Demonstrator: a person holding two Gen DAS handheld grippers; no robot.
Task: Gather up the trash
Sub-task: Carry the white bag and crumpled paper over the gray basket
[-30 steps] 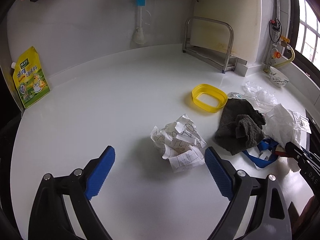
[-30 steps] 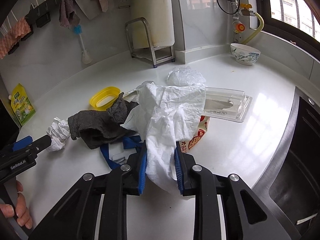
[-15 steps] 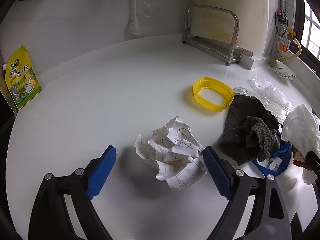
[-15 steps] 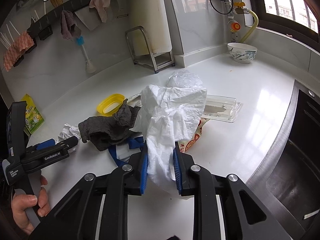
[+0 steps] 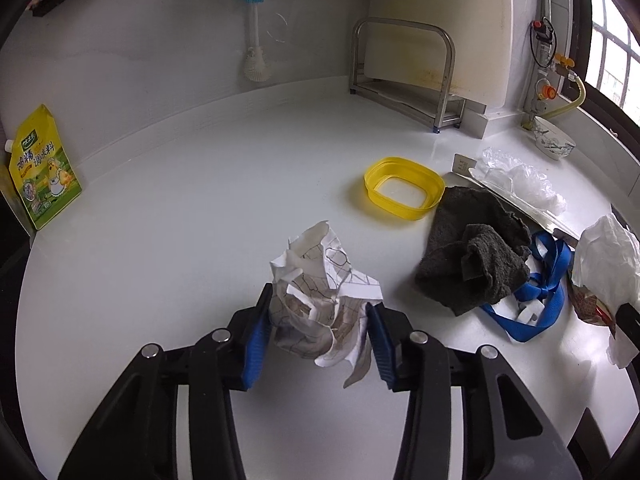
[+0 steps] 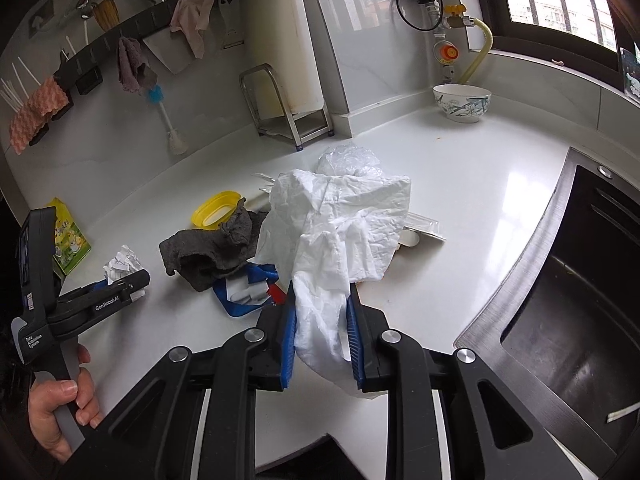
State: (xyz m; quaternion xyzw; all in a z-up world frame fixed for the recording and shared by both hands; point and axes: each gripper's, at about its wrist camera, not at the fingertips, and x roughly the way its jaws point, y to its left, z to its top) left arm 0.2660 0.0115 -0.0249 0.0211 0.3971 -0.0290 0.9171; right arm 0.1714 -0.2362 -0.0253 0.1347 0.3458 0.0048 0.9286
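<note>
My left gripper [image 5: 320,332] is shut on a crumpled sheet of printed paper [image 5: 320,292], held just above the white counter [image 5: 180,220]. The paper also shows small in the right wrist view [image 6: 122,266], with the left gripper [image 6: 120,294] beside it. My right gripper [image 6: 322,340] is shut on a crumpled white tissue [image 6: 340,232], lifted above the counter [image 6: 480,208]. The tissue shows at the right edge of the left wrist view [image 5: 608,264].
A grey rag [image 5: 472,256], a blue strap [image 5: 540,304], a yellow lid [image 5: 404,188], clear plastic packaging [image 5: 520,180] and a red wrapper [image 5: 588,304] lie together. A yellow pouch [image 5: 40,168] leans at the left wall. A bowl [image 6: 462,102], a metal rack [image 6: 288,108] and a sink [image 6: 568,320] are nearby.
My left gripper moved in over the crumpled paper and closed on it. My right gripper kept hold of the white tissue and rose a little.
</note>
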